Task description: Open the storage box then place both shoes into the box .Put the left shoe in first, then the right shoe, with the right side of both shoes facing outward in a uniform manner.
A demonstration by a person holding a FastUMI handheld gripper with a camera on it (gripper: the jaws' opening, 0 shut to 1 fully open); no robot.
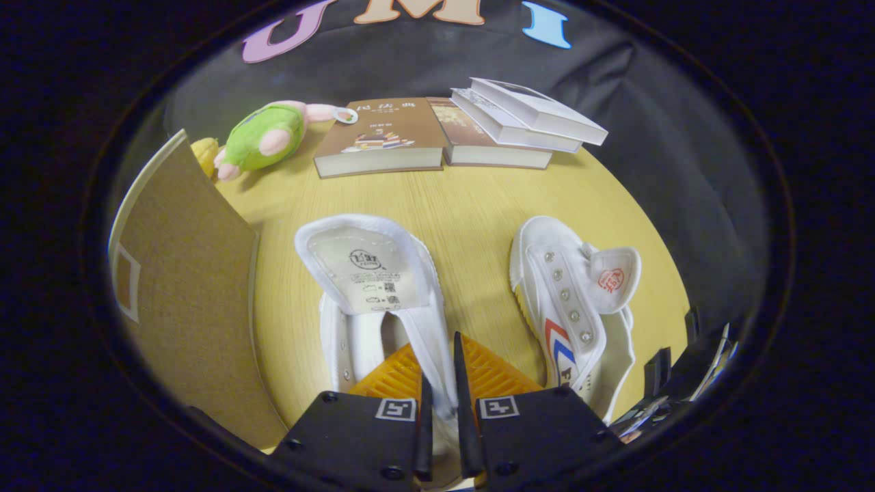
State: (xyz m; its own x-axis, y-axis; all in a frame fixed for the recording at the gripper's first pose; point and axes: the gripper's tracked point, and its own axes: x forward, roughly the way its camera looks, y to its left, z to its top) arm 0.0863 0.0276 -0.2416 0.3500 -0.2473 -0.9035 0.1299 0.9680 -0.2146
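Note:
My gripper is shut on the side wall of a white canvas shoe, with both fingers pressing the fabric between them. That shoe's tongue is folded up, showing a printed label, and its toe points away from me. A second white shoe with red and blue stripes and metal eyelets lies on the yellow wooden table to the right of the fingers, its tongue flipped out to the side. The brown cardboard flap of the storage box stands open at the left of the held shoe.
Beyond the shoes lie a brown book and a stack of books. A green and pink plush toy rests behind the box flap. Dark objects sit at the table's right edge.

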